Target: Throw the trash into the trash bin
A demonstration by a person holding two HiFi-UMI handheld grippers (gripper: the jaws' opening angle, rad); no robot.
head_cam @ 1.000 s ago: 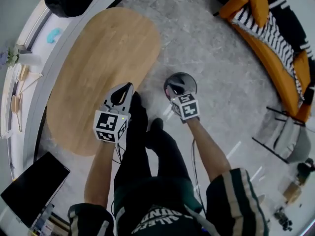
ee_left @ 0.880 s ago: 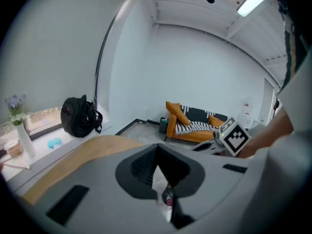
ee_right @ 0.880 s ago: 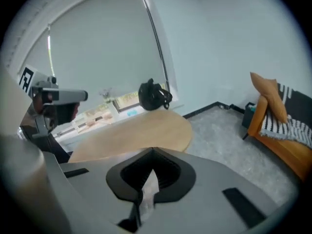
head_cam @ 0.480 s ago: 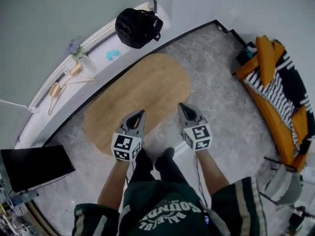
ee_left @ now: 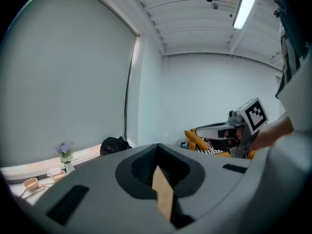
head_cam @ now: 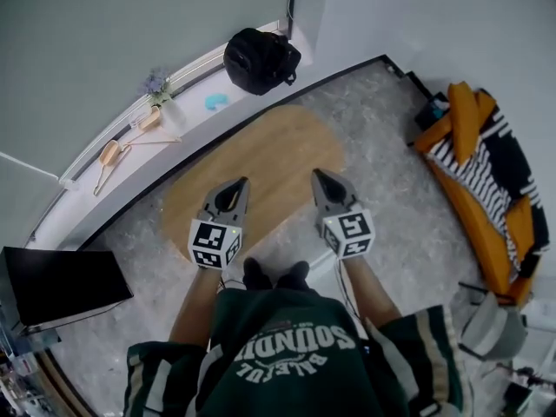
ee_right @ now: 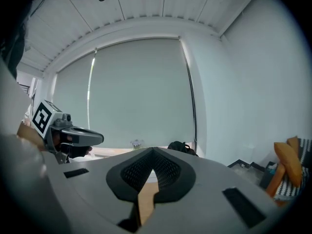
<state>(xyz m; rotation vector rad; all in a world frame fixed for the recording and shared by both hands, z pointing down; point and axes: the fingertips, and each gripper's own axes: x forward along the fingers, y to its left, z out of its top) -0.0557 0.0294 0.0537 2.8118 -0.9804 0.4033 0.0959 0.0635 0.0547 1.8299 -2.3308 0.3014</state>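
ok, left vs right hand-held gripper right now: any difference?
In the head view the left hand-held gripper leans right and the right hand-held gripper leans left, so their tips converge. The left's camera faces the sofa corner; the right's faces the window blind. Shared: both shut, empty, over the table.

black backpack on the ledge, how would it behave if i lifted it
The black backpack looks soft and slumped on the ledge, so it would probably sag rather than hold shape. It bulges, so it may be full and fairly heavy. Fabric with straps is unlikely to slip.
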